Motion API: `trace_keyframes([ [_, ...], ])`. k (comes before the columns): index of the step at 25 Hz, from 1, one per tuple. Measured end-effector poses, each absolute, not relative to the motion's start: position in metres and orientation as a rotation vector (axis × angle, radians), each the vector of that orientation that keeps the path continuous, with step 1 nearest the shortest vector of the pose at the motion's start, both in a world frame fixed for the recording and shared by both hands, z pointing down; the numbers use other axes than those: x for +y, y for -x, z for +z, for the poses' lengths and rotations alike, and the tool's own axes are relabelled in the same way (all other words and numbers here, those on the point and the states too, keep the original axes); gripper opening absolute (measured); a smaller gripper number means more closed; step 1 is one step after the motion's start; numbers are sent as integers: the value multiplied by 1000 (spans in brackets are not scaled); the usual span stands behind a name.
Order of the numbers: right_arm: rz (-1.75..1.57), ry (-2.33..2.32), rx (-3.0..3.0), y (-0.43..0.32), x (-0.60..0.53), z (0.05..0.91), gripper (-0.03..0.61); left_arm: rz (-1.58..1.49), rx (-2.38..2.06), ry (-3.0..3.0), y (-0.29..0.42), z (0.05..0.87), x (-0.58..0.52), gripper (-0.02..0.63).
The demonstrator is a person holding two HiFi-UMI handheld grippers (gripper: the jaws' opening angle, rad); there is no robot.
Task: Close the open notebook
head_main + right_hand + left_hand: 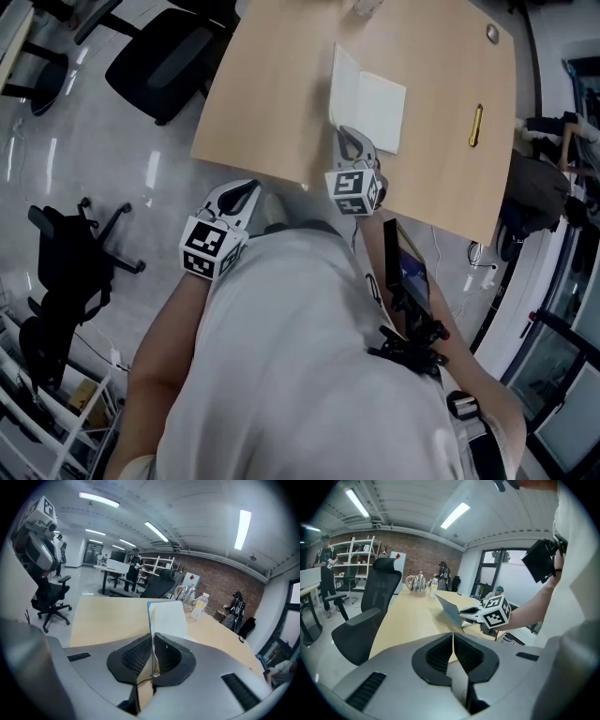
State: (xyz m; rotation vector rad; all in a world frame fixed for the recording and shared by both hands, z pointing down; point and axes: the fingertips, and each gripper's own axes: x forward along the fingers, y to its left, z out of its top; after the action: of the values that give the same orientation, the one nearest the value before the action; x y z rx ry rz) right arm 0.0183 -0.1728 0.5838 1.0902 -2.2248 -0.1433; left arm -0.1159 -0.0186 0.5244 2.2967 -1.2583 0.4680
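Note:
The notebook [373,105] lies open on the wooden table [272,103], white pages up, its left half lifted off the tabletop. My right gripper [349,142] is shut on the near edge of that lifted half. In the right gripper view the blue-edged cover and page [166,617] stand upright between the jaws of the right gripper [152,656]. My left gripper [246,197] hangs off the table's near edge, shut on nothing. The left gripper view shows the left gripper [453,641] with its jaws pressed together, and beyond it the raised notebook [449,609].
A yellow pen [476,125] lies right of the notebook and a small round object [492,34] sits near the far right corner. A kettle [417,584] and a bottle [200,605] stand at the table's far end. Black office chairs [164,52] stand on the left.

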Motion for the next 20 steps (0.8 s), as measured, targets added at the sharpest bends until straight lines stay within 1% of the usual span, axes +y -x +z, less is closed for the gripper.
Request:
trace_keyframes([
  [7, -41, -1210, -2250, -35, -169, 573, 29, 490, -1198, -2366, 107, 517, -30, 12],
  [20, 576, -1501, -2384, -82, -159, 568, 28, 530, -1037, -2467, 71, 514, -33, 12],
])
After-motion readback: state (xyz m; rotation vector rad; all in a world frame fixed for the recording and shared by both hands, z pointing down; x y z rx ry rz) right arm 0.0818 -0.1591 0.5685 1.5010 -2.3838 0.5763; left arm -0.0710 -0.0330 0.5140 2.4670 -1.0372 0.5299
